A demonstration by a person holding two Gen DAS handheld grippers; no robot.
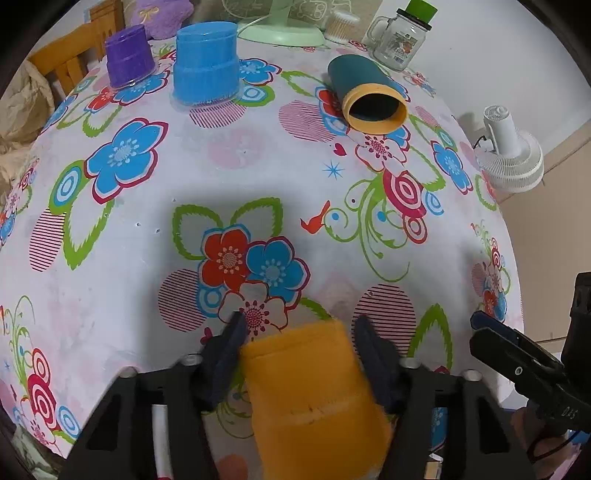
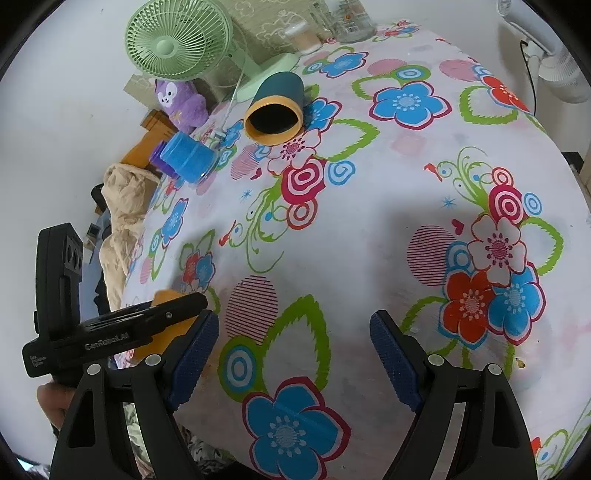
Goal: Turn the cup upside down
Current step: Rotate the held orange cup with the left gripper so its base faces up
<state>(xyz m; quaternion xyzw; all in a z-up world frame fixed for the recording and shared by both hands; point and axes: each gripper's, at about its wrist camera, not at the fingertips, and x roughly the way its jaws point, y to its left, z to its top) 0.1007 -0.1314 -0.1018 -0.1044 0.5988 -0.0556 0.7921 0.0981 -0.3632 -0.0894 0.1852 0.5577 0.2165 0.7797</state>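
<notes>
My left gripper is shut on an orange cup, blurred by motion, held just over the near table edge. In the right wrist view the same orange cup peeks out behind the left gripper. A teal cup with a yellow rim lies on its side at the far right, mouth toward me; it also shows in the right wrist view. A blue cup and a purple cup stand upside down at the far left. My right gripper is open and empty above the table.
The table wears a flowered cloth. A green fan, a glass jar with a green lid, a cotton swab tub and a purple plush toy stand at the far edge. A white fan sits right.
</notes>
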